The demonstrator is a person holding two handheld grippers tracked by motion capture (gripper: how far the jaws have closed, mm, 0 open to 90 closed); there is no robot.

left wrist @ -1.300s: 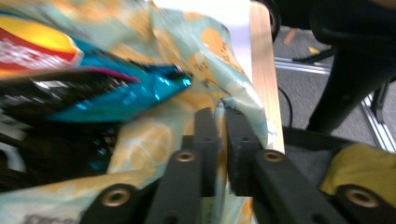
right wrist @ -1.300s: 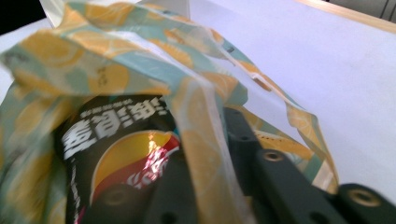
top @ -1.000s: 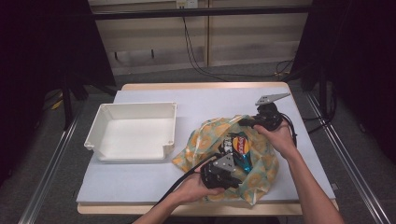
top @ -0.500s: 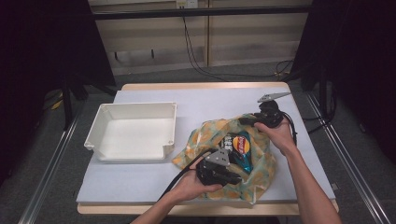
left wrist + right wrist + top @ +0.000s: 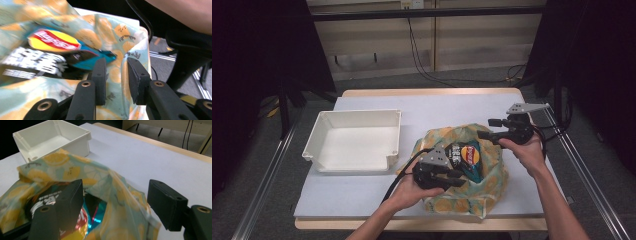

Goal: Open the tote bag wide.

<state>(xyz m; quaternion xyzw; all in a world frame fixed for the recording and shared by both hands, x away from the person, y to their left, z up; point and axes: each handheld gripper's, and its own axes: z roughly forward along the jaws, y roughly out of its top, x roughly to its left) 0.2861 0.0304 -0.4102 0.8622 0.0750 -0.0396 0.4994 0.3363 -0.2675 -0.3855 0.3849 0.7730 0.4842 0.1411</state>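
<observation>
A pale surface (image 5: 452,107) with a wooden edge stands in a dark room with cables on the floor behind. On it, right of the white tray (image 5: 354,140), lies the lemon-print bag (image 5: 492,170) holding a snack packet (image 5: 464,155). Since earlier, both hands have lifted slightly; the left gripper (image 5: 457,177) and right gripper (image 5: 484,128) have just been opening their jaws, bag fabric loose between them.

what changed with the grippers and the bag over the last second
Both grippers have just been opening: the left gripper and right gripper let go of the lemon-print bag, its cloth loose between their jaws, and lifted slightly. Chip packet and white bin stayed put.
</observation>
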